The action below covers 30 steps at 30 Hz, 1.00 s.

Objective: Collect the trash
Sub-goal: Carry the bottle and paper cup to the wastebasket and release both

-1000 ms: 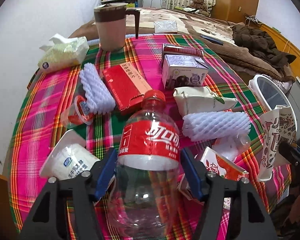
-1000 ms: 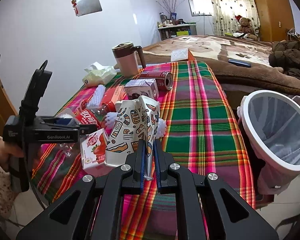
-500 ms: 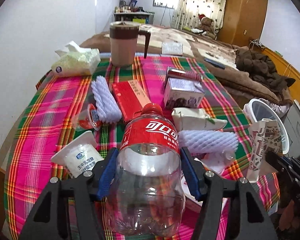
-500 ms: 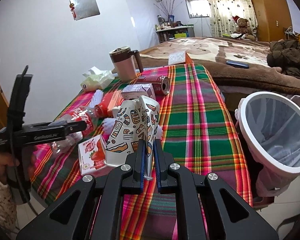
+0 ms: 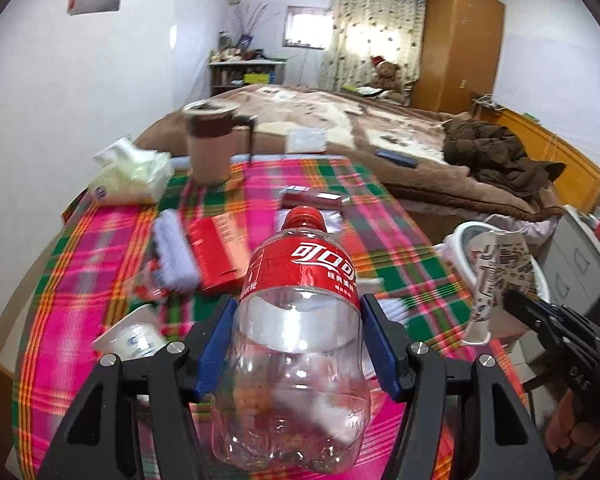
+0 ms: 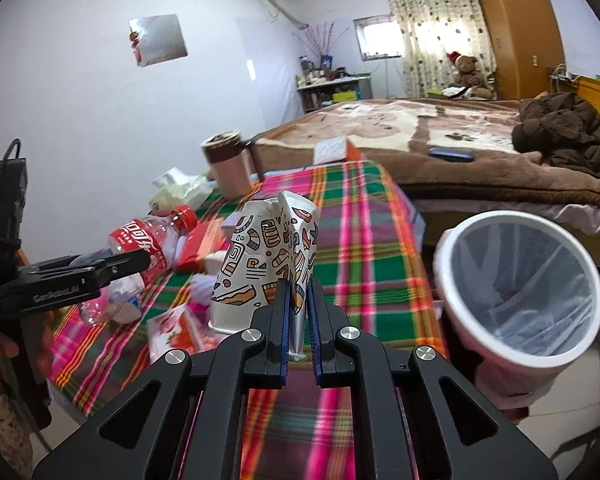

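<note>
My left gripper (image 5: 298,332) is shut on an empty clear cola bottle (image 5: 300,320) with a red label and cap, held above the plaid table; the bottle also shows in the right wrist view (image 6: 148,240). My right gripper (image 6: 299,292) is shut on a crushed patterned paper cup (image 6: 266,264), also seen in the left wrist view (image 5: 500,276), held above the table's right edge. A white trash bin (image 6: 520,288) with a clear liner stands to the right of the table, close to the cup.
On the plaid tablecloth (image 5: 80,264) lie a red box (image 5: 216,252), white foam sleeves (image 5: 174,252), a yogurt cup (image 5: 134,338), a tissue pack (image 5: 132,176), a brown mug (image 5: 212,144) and a red can (image 5: 312,198). A bed (image 6: 480,140) lies beyond.
Both grippers have risen with their loads. The bottle is lifted higher above the table. The cup has moved right, nearer the trash bin.
</note>
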Each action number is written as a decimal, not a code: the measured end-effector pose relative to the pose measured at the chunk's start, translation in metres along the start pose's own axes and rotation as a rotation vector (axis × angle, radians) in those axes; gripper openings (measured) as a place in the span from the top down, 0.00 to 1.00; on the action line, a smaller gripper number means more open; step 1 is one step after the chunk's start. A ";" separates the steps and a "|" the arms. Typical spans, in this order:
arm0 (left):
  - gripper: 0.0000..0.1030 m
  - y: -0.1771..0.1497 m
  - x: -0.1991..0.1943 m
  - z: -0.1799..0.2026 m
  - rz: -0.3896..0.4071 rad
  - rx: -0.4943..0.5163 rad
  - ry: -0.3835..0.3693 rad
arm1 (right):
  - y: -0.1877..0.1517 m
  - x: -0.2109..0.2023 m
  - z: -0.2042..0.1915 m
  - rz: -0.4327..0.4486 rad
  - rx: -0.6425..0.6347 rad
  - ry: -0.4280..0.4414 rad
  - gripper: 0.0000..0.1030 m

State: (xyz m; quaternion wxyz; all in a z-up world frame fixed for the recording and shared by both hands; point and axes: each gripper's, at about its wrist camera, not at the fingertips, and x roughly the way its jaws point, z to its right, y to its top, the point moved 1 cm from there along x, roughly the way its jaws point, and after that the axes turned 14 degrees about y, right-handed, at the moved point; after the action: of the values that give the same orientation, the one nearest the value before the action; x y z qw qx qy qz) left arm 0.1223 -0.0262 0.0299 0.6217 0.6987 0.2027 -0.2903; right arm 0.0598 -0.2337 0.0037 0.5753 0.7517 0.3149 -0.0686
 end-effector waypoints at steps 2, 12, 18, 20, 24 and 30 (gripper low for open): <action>0.37 0.004 0.001 0.013 0.004 0.012 -0.026 | 0.004 -0.007 0.009 0.019 0.007 -0.026 0.92; 0.37 0.026 0.007 0.094 0.037 0.069 -0.172 | 0.021 -0.042 0.066 0.097 0.057 -0.212 0.92; 0.37 0.035 0.018 0.149 0.018 0.122 -0.268 | 0.020 -0.049 0.095 0.090 0.085 -0.307 0.92; 0.37 0.036 0.023 0.165 0.003 0.130 -0.289 | 0.019 -0.050 0.103 0.087 0.098 -0.330 0.92; 0.37 0.034 0.032 0.199 -0.015 0.162 -0.335 | 0.015 -0.049 0.124 0.056 0.126 -0.382 0.92; 0.37 0.031 0.040 0.239 -0.017 0.229 -0.338 | 0.011 -0.055 0.147 0.030 0.147 -0.431 0.92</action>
State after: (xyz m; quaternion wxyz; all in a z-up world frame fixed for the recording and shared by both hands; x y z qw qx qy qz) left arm 0.1355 -0.2697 0.0136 0.5608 0.7044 0.0673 -0.4298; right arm 0.0603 -0.3909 -0.0098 0.5738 0.7643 0.1673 -0.2419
